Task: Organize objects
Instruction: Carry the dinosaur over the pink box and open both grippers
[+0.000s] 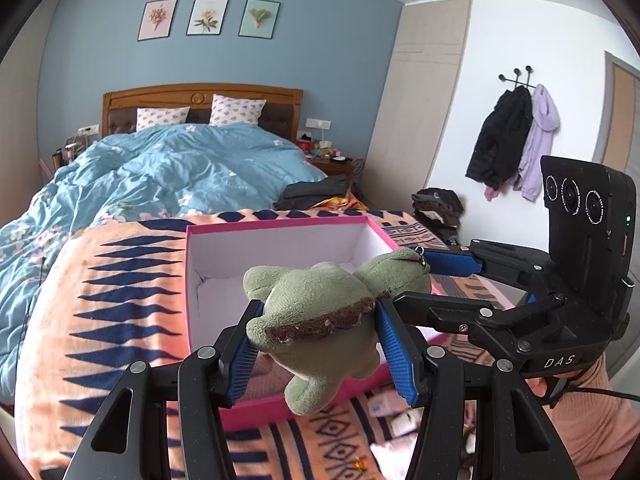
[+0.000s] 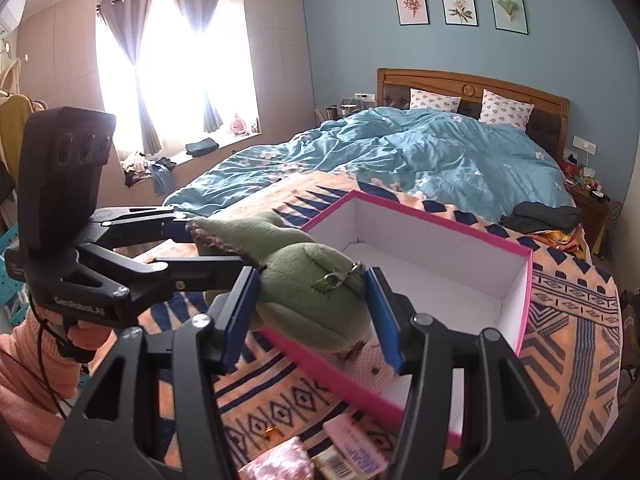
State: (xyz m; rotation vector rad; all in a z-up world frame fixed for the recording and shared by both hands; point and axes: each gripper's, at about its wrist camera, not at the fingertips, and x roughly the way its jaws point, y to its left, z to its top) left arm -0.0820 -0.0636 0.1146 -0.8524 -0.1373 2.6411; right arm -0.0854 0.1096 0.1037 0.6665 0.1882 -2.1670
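Observation:
A green plush toy (image 1: pixel 320 312) with a brown band is held over the near edge of an open pink box (image 1: pixel 280 226) with a white inside. My left gripper (image 1: pixel 320 344) is shut on the toy's body. My right gripper (image 2: pixel 312 304) is shut on the toy's head (image 2: pixel 312 296), by its metal clasp. In the left wrist view the right gripper (image 1: pixel 416 280) reaches in from the right. In the right wrist view the left gripper (image 2: pixel 192 248) reaches in from the left. The pink box (image 2: pixel 440 224) sits on a patterned orange blanket.
The orange and navy blanket (image 1: pixel 120 300) covers the bed's foot; a blue duvet (image 1: pixel 180 168) lies behind. Folded dark clothes (image 1: pixel 316 194) lie at the bed's right edge. Small pink packets (image 2: pixel 352 444) lie on the blanket near the box. Coats (image 1: pixel 516 140) hang on the wall.

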